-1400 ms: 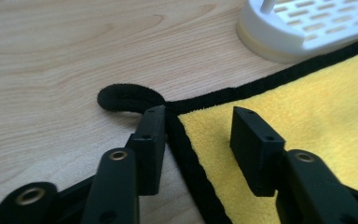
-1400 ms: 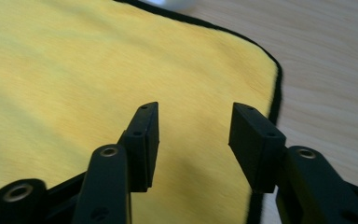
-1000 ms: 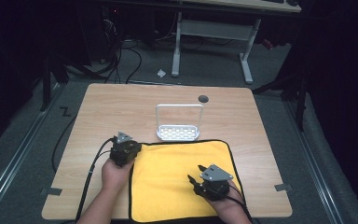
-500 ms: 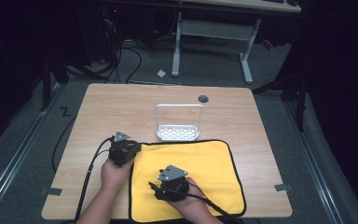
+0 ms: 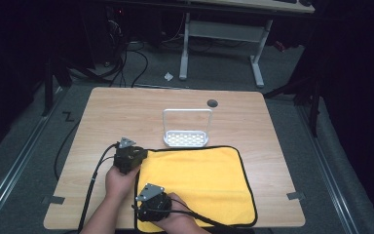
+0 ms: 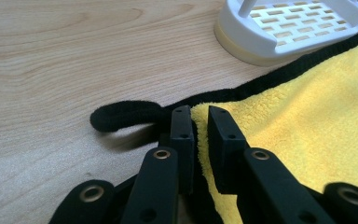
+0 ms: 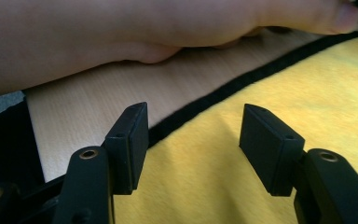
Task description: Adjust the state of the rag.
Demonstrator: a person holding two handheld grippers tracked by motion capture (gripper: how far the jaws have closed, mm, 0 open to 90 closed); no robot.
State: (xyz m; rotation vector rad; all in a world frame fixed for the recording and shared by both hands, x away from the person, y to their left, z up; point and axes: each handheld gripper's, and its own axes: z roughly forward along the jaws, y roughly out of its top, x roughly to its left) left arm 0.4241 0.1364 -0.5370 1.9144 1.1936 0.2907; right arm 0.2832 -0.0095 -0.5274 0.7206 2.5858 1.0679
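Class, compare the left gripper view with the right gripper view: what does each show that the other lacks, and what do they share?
Left gripper view: the white slotted rack beyond the cloth's corner, and the left gripper with its jaws nearly together on the cloth's corner. Right gripper view: the person's left forearm across the top, and the right gripper with its jaws wide open above the cloth. Both: the yellow cloth with its black edging on the wooden table.

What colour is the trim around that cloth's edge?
Black, around the yellow cloth; clearest in the left gripper view.
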